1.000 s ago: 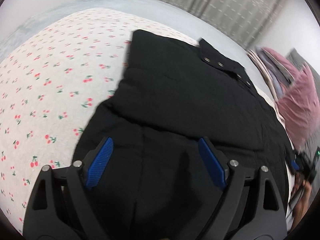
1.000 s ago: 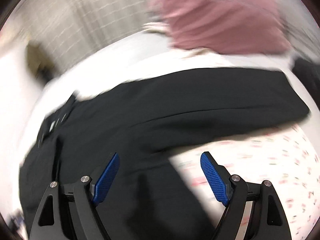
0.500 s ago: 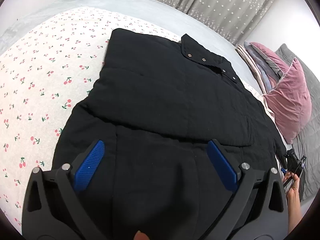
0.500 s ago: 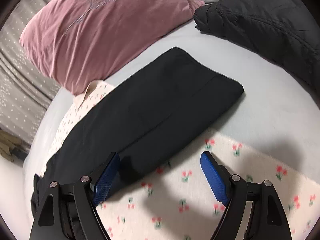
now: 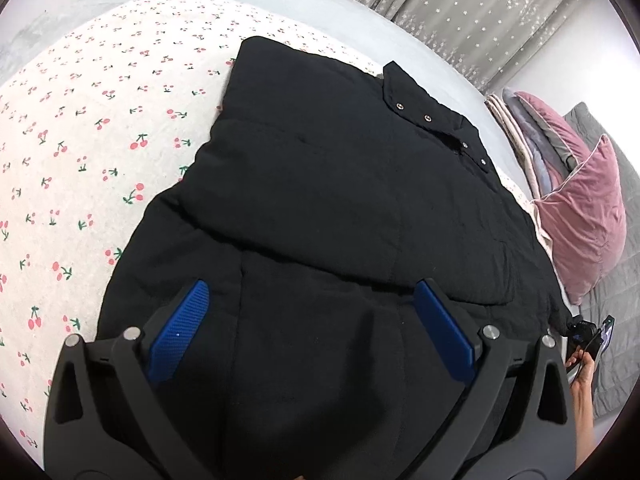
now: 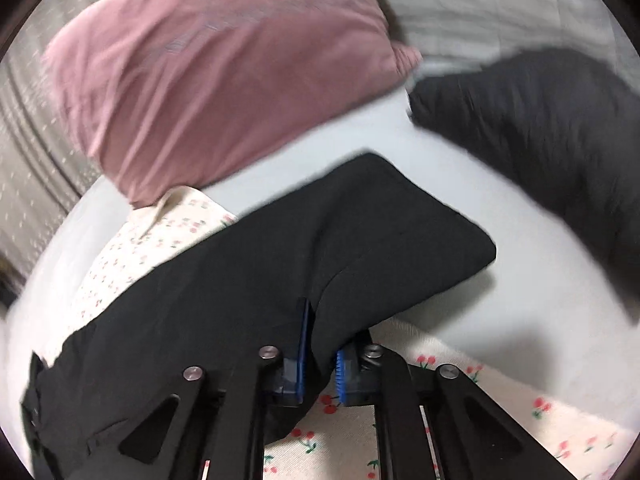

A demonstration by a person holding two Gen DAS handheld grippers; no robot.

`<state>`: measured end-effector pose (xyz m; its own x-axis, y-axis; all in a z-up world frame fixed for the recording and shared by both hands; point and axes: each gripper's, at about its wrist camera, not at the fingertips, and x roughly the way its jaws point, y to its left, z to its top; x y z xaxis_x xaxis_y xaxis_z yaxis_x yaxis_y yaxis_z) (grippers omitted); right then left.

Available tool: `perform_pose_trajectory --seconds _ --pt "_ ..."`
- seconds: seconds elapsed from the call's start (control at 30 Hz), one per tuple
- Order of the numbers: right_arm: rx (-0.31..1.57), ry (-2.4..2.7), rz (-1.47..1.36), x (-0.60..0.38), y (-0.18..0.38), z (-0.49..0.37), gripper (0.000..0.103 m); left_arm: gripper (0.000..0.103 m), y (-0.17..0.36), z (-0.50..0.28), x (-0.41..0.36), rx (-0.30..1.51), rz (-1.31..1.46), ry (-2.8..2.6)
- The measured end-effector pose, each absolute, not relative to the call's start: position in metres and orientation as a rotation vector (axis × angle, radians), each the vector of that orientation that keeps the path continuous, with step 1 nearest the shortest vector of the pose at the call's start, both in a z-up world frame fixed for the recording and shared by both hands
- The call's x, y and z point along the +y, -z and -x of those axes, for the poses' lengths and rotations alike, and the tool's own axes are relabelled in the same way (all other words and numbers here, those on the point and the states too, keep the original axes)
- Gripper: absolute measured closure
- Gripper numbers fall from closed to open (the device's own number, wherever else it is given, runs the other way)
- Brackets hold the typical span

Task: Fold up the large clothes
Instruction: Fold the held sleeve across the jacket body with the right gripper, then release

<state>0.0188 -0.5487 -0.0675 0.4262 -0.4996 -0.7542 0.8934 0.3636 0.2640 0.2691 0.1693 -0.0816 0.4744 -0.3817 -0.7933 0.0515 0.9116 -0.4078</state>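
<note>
A large black padded jacket [image 5: 340, 200] lies spread on a cherry-print sheet [image 5: 80, 128], its snap-button collar at the far side. My left gripper [image 5: 308, 328] hovers over the jacket's near part, open wide, with nothing pinched between its blue pads. In the right wrist view the jacket's sleeve [image 6: 360, 240] stretches out toward a pink pillow. My right gripper [image 6: 320, 354] is shut on the sleeve's near edge, and the black cloth bunches up between the blue pads [image 6: 302, 344].
A pink pillow [image 6: 224, 72] and a second dark padded garment [image 6: 540, 128] lie beyond the sleeve on the pale bedsheet [image 6: 520, 300]. Grey star-print curtains [image 5: 460, 4] hang behind the bed. A person's hand [image 5: 582, 364] holds the other gripper at the left view's right edge.
My right gripper swung from the jacket's body over to the sleeve, then closed its jaws on the sleeve's edge. The left gripper opened slightly wider and stayed over the jacket.
</note>
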Motion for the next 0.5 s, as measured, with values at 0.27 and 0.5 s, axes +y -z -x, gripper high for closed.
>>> perform_pose_trajectory --seconds 0.27,0.5 --pt "0.543 0.898 -0.607 -0.512 0.0 -0.025 0.094 0.001 0.074 -0.267 0.174 1.03 0.355 0.278" --pt "0.505 0.742 -0.459 -0.45 -0.055 -0.055 0.095 0.001 0.073 -0.267 0.169 1.043 0.344 0.281"
